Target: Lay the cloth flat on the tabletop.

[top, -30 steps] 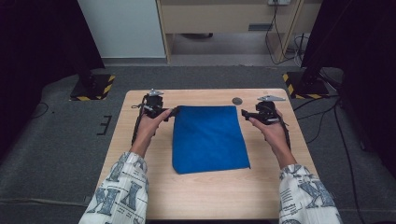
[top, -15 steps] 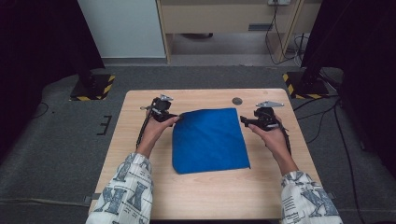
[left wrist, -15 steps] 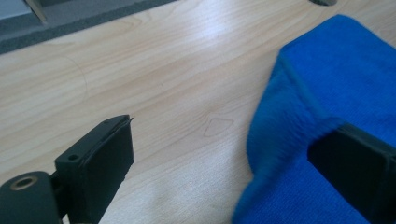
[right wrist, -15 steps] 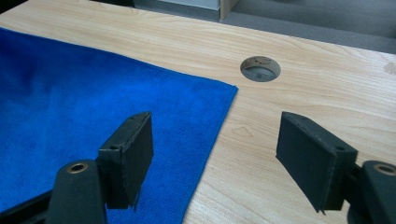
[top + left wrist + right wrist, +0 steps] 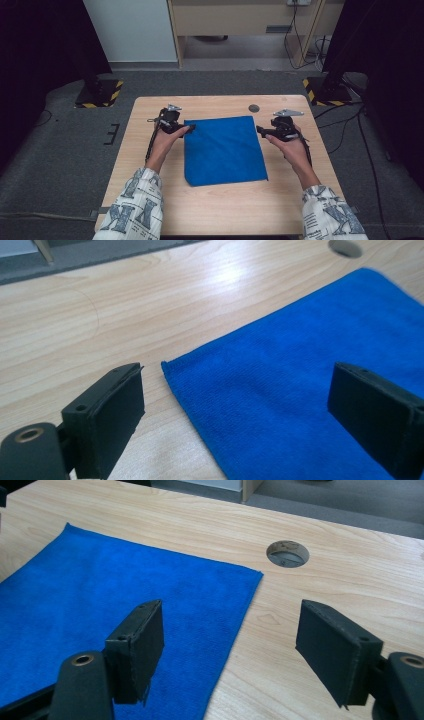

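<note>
A blue cloth (image 5: 224, 149) lies flat in the middle of the wooden table (image 5: 220, 205). My left gripper (image 5: 190, 128) hovers at the cloth's far left corner, jaws open; in the left gripper view that corner (image 5: 172, 367) lies between the two pads, untouched, and the cloth (image 5: 310, 385) spreads away to the right. My right gripper (image 5: 261, 131) is at the cloth's right edge near the far right corner, jaws open. In the right gripper view the cloth's edge (image 5: 235, 640) runs between its jaws, and nothing is gripped.
A round cable hole (image 5: 254, 108) sits in the table beyond the cloth, also seen as the hole (image 5: 287, 553) ahead of the right jaws. Bare wood surrounds the cloth. Black stands with yellow-striped bases (image 5: 100, 92) flank the table on the grey floor.
My left gripper has moved right and inward to the cloth's far left corner. My right gripper has shifted slightly left toward the cloth's right edge.
</note>
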The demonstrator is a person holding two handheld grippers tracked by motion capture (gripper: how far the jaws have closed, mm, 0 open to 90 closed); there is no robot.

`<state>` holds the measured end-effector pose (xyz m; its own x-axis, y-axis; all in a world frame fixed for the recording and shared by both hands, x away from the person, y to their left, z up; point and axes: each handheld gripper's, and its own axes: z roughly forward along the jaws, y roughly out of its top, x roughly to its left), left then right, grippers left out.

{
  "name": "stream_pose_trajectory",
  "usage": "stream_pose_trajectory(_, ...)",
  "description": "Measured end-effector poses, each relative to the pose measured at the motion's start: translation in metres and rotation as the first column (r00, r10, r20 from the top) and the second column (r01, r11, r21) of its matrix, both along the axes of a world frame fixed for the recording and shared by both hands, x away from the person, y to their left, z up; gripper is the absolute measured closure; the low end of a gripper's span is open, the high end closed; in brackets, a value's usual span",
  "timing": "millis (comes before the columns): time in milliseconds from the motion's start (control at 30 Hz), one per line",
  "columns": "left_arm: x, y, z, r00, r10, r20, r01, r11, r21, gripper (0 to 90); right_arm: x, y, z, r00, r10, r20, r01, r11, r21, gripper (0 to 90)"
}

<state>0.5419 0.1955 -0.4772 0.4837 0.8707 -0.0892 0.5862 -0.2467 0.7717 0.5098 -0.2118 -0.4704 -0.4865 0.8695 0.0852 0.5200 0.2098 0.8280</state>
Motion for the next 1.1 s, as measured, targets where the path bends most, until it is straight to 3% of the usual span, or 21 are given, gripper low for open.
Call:
stream_pose_trajectory(100, -0.009, 0.002, 0.007, 0.9999, -0.005, 0.014, 0.005, 1.0, -0.004, 7.3, -0.004, 0.001, 0.001, 1.0, 0.006, -0.003, -0.006, 1.0, 0.009, 24.6)
stream_pose_trajectory(200, -0.028, 0.006, 0.012, 0.9997, -0.011, 0.021, 0.011, 0.9998, -0.018, 7.3, -0.013, 0.005, 0.003, 0.9994, 0.034, 0.001, -0.034, 0.999, 0.016, 20.4)
stream_pose_trajectory(467, -0.055, 0.015, 0.009, 0.9991, -0.02, 0.038, 0.022, 0.9986, -0.049, 7.1, -0.029, 0.02, 0.0, 0.9947, 0.102, -0.013, -0.102, 0.994, 0.036, 16.7)
stream_pose_trajectory(667, -0.063, 0.019, 0.006, 0.9981, -0.038, 0.049, 0.041, 0.9968, -0.068, 7.1, -0.034, 0.031, -0.007, 0.9917, 0.127, -0.021, -0.126, 0.992, 0.027, 17.6)
stream_pose_trajectory(800, -0.068, 0.025, 0.0, 0.9987, -0.037, 0.036, 0.041, 0.9925, -0.115, 7.1, -0.037, 0.042, -0.011, 0.9862, 0.16, -0.044, -0.159, 0.987, 0.012, 23.8)
stream_pose_trajectory(1100, -0.072, 0.036, -0.006, 0.9997, -0.011, 0.022, 0.012, 0.9981, -0.06, 7.0, -0.041, 0.052, -0.01, 0.981, 0.186, -0.055, -0.185, 0.982, 0.029, 30.1)
